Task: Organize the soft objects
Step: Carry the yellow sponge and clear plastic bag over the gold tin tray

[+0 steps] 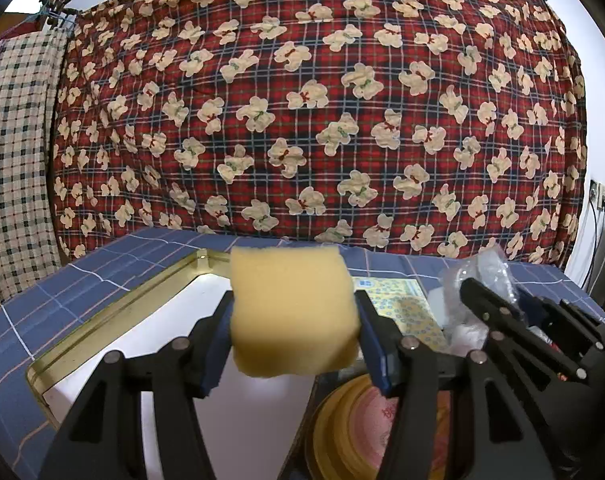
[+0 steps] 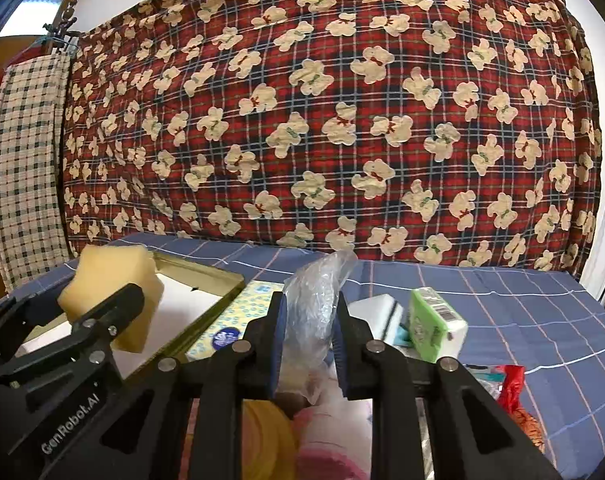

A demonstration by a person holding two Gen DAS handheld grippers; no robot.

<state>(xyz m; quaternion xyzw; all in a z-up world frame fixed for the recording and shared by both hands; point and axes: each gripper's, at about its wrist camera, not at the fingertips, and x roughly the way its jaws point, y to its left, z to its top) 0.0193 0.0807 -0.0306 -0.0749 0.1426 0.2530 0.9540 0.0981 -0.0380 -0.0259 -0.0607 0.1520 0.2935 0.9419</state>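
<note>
A yellow sponge block [image 1: 292,312] is squeezed between the blue pads of my left gripper [image 1: 296,334], held in the air above a white tray with a gold rim [image 1: 114,312]. The right wrist view shows the same sponge [image 2: 116,292] at the left, over that tray [image 2: 206,270]. My right gripper [image 2: 310,340] is shut on a crumpled clear plastic bag [image 2: 318,296], and its tip sticks up past the fingers. In the left wrist view that bag [image 1: 480,276] and the right gripper [image 1: 502,312] sit to the right of the sponge.
A blue checked cloth [image 2: 502,312] covers the table. On it lie a yellow patterned tissue box [image 2: 238,312], a green tissue pack [image 2: 434,326], a white block [image 2: 376,310] and a red wrapper [image 2: 510,384]. Yellow and pink items [image 1: 366,428] sit below the grippers. A red bear-print blanket [image 1: 322,100] hangs behind.
</note>
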